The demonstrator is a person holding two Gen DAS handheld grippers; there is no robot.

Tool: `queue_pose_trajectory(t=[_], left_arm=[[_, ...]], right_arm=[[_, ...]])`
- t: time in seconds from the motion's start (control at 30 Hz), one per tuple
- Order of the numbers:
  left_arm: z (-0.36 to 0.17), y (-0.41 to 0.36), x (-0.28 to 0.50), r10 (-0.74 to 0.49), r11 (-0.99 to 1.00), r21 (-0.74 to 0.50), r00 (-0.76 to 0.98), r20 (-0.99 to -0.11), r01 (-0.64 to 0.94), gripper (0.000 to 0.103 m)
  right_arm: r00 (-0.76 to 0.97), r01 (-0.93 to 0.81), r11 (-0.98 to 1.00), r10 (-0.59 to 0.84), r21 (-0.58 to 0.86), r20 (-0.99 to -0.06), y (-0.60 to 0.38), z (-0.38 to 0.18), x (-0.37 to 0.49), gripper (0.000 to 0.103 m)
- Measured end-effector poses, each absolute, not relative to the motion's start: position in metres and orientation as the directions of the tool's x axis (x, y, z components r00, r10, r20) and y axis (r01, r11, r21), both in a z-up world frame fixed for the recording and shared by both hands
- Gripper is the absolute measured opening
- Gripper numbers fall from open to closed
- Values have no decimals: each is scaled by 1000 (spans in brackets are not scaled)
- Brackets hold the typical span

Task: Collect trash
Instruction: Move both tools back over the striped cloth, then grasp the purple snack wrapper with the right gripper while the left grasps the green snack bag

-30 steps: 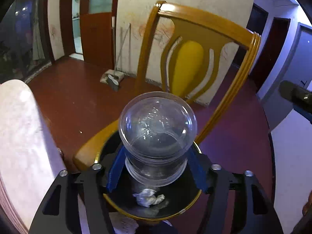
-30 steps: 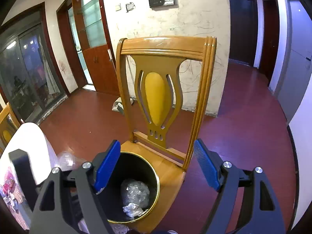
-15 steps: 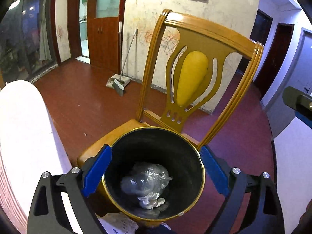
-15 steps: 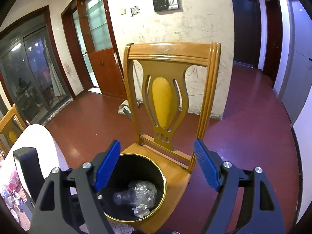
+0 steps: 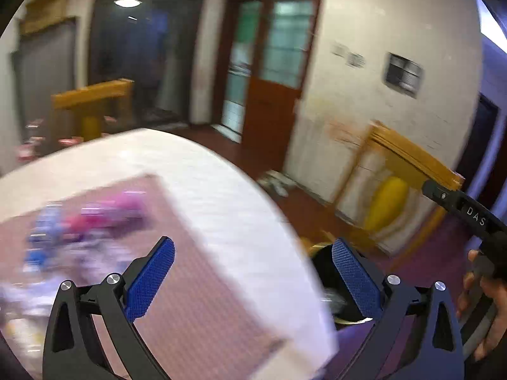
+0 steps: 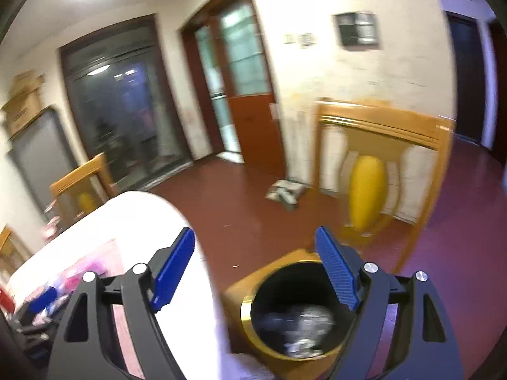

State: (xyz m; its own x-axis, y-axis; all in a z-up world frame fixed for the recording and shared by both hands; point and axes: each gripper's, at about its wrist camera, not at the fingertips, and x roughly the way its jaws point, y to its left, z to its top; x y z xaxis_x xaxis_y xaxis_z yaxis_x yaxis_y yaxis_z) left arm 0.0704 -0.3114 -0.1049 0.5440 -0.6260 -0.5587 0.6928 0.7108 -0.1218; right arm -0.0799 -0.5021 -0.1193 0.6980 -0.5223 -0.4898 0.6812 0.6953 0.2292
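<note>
The left hand-held gripper (image 5: pixel 253 280), jaws opening and empty since dropping its plastic cup in the bin (image 6: pixel 294 313), now faces the bench (image 5: pixel 228 196) for more trash.

Black gold-rimmed bin (image 6: pixel 250 312): on wooden chair (image 6: pixel 380 145) seat, holds blurred crumpled plastic (image 6: pixel 309 323). Right tool (image 6: pixel 255 267) above, open, empty. Table (image 6: pixel 142 212) left.

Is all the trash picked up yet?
Not yet. Clear plastic and crumpled scraps already lie in the black bin. The left hand-held gripper is opening with nothing between its jaws, and the right hand-held gripper is open and empty too. Blurry colourful clutter waits on the table.
</note>
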Motion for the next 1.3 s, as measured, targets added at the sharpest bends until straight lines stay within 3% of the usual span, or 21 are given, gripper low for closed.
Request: queue_pose_trajectory(t=[0.17, 0.37, 0.63, 0.93, 1.1, 1.3], left_arm=[[-84, -197, 80, -456, 852, -16, 726, -514, 523, 97], [-75, -94, 92, -274, 945, 17, 820, -503, 327, 97], [-85, -25, 102, -185, 976, 1, 830, -527, 219, 97], [-95, -8, 112, -157, 985, -23, 828, -538, 171, 97], [-96, 3, 111, -138, 988, -20, 832, -537, 151, 97], [-102, 15, 118, -96, 995, -19, 825, -557, 102, 97]], right_arm=[[782, 549, 812, -415, 199, -464, -444, -104, -35, 79], [839, 387, 911, -283, 144, -466, -379, -93, 14, 79], [862, 200, 976, -133, 87, -490, -326, -91, 50, 79], [724, -44, 990, 126, 137, -679, -287, -158, 126, 79], [571, -90, 989, 146, 115, -808, -290, -216, 196, 78], [479, -157, 981, 179, 117, -859, -277, -245, 227, 75]])
